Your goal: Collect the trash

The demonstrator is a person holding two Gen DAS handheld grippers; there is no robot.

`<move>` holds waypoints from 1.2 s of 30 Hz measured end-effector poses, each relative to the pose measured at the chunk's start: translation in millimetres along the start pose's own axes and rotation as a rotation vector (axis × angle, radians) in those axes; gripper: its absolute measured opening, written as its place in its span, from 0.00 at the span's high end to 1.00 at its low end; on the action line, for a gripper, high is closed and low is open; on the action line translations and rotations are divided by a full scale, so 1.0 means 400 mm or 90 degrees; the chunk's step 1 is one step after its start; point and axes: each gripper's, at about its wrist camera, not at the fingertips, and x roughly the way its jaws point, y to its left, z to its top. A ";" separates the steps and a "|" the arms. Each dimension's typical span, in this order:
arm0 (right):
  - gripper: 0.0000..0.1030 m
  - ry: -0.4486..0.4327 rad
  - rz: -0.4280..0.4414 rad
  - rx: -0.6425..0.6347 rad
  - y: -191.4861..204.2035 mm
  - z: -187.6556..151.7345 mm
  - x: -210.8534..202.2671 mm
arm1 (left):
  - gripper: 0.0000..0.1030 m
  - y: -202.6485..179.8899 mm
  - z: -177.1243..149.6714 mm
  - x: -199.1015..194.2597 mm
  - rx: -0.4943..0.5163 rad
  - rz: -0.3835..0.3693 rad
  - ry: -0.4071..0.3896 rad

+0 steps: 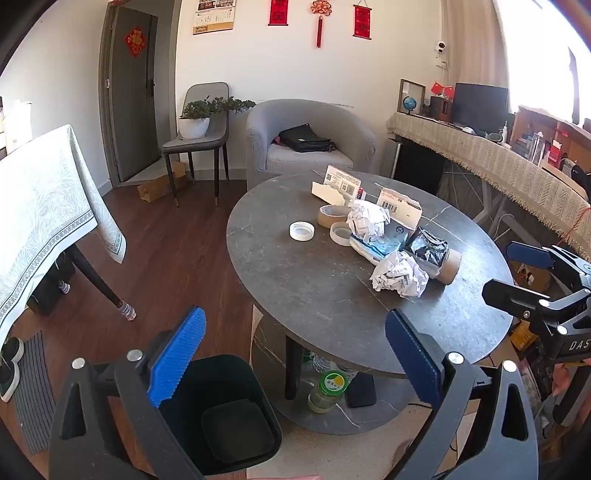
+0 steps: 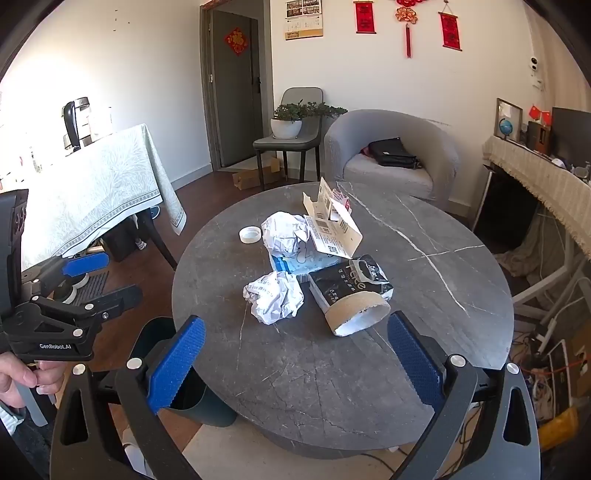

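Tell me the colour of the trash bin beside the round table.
The trash bin is dark green, nearly black inside; the left wrist view shows it best.

A grey tub armchair [image 2: 391, 155] stands against the white wall with a black bag [image 2: 393, 152] on its seat. Beside it, a grey dining chair [image 2: 291, 140] holds a potted plant [image 2: 286, 122]. Red hangings [image 2: 406, 22] decorate the wall. A table under a pale patterned cloth [image 2: 103, 195] stands left.

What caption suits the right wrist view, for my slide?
Open right gripper faces crumpled paper and a cardboard tube on the round table.
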 end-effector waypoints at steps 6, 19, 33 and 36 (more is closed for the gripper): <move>0.03 -0.006 0.002 -0.001 -0.004 0.002 -0.003 | 0.03 0.002 -0.004 0.001 -0.005 -0.005 0.001; 0.03 -0.005 0.005 0.002 -0.007 0.007 -0.006 | 0.03 0.004 -0.008 0.007 -0.007 -0.006 0.003; 0.03 -0.005 0.005 0.004 -0.010 0.008 -0.006 | 0.03 0.007 -0.009 0.009 -0.010 -0.010 0.005; 0.03 -0.006 0.007 0.004 -0.010 0.010 -0.008 | 0.03 0.007 -0.010 0.009 -0.009 -0.009 0.005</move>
